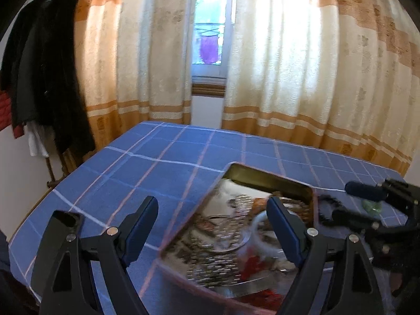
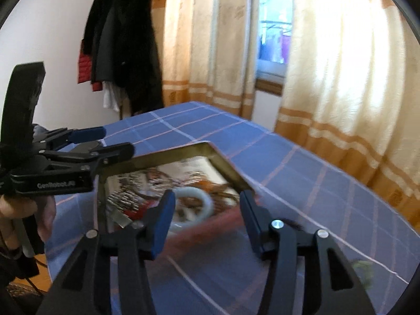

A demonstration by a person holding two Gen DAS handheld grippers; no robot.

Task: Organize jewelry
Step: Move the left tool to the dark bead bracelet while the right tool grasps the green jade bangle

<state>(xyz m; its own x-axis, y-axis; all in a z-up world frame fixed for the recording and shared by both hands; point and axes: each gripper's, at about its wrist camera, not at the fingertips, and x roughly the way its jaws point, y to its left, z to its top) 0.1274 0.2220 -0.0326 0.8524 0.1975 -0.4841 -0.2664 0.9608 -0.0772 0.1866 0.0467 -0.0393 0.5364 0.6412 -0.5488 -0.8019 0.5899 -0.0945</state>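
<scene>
An open metal tin (image 1: 273, 181) (image 2: 225, 168) sits on the blue checked tablecloth and holds mixed jewelry: silver bead strands (image 1: 210, 265), a white bangle (image 2: 202, 199) and red pieces (image 1: 249, 262). My left gripper (image 1: 212, 225) is open and empty, its fingers spread over the tin's near left side; it also shows at the left of the right wrist view (image 2: 113, 141). My right gripper (image 2: 207, 218) is open and empty, just in front of the tin's near edge; it appears at the right of the left wrist view (image 1: 338, 199). A dark beaded bracelet (image 1: 328, 210) lies beside the tin.
The table with the blue cloth (image 1: 157, 162) stands against orange and cream curtains (image 1: 302, 78). Dark coats (image 2: 126, 39) hang at the left. A small green item (image 1: 371, 206) lies on the cloth right of the tin, also in the right wrist view (image 2: 363, 267).
</scene>
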